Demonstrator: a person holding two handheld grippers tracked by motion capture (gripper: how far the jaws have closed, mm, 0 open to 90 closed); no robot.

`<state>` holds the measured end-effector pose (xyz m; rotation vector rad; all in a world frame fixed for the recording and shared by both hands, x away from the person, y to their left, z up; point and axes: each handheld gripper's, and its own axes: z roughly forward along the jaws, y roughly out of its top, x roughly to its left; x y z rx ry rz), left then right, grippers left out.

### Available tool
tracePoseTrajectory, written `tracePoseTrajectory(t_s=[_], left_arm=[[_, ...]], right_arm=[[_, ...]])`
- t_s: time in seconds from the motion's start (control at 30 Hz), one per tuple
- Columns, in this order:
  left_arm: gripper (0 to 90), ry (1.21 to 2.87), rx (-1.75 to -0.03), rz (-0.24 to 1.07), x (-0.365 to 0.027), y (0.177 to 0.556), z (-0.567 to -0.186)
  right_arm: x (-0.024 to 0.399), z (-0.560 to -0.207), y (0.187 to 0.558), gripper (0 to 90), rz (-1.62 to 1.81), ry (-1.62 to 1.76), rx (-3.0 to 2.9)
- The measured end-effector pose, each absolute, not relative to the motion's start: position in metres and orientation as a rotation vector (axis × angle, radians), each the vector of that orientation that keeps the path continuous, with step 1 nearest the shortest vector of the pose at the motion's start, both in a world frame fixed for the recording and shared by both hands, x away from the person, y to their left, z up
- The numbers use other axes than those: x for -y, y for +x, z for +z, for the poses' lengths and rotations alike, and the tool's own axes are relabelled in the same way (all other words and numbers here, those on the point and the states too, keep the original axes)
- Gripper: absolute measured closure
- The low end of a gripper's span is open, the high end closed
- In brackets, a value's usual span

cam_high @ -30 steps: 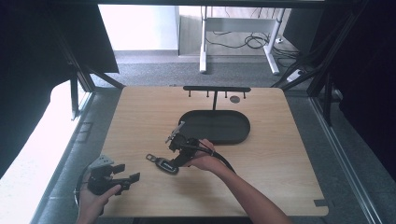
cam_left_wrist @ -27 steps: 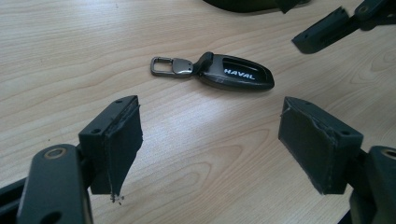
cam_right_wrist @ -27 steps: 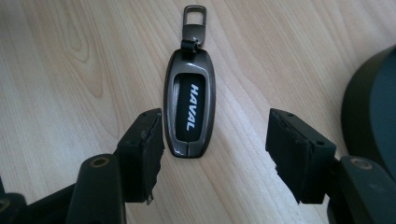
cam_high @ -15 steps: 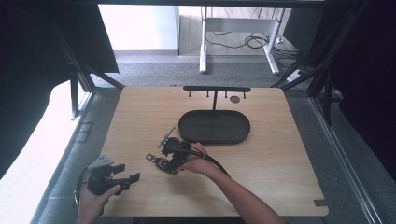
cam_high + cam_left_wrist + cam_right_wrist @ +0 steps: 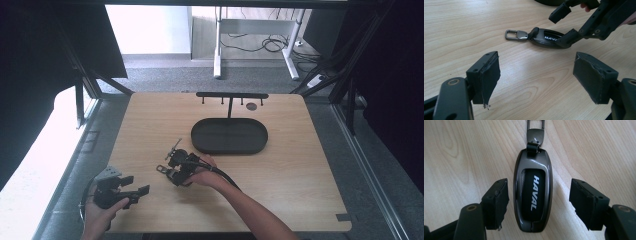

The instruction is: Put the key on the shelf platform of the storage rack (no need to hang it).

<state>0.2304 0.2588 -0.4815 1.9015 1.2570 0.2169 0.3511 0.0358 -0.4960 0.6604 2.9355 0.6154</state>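
A dark grey key fob (image 5: 533, 195) marked HAVAL lies flat on the wooden table, its metal clip (image 5: 535, 132) pointing away. My right gripper (image 5: 539, 205) is open and low over it, one jaw on each side of the fob and neither touching. The high view has the right gripper (image 5: 172, 167) left of the table's middle, over the fob (image 5: 162, 170). My left gripper (image 5: 137, 192) is held open near the front left corner, nothing between its jaws. From the left gripper (image 5: 536, 75), the fob (image 5: 544, 40) lies ahead, with the right gripper (image 5: 574, 27) above it.
A black oval tray (image 5: 200, 137) sits at the table's middle back. Behind it stands a low black rack (image 5: 231, 95) with small hooks, and a small dark disc (image 5: 251, 106) lies beside its post. The table's front edge is close to the left hand.
My right gripper has moved from the tray's near edge leftward and toward the person, coming down around the key fob. The left gripper has stayed put.
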Motion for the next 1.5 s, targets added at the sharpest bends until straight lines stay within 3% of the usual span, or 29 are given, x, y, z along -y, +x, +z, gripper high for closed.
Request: tracePoseTrajectory(t_s=[0.53,0.73,0.83,1.5], left_arm=[[21.8,1.904,-1.256,0.218,-0.259,0.231,-0.482],[21.8,1.904,-1.258,0.216,-0.259,0.231,-0.482],[21.8,1.908,-1.256,0.218,-0.259,0.231,-0.482],[21.9,1.903,-1.258,0.223,-0.260,0.230,-0.482]], right_arm=[[-0.052,-0.509,0.357,34.7,0.533,0.643,-2.956],[-0.057,-0.511,0.358,39.9,0.520,0.658,-2.956],[-0.058,-0.510,0.358,48.1,0.521,0.635,-2.960],[-0.044,-0.491,0.365,49.1,0.611,0.674,-2.970]])
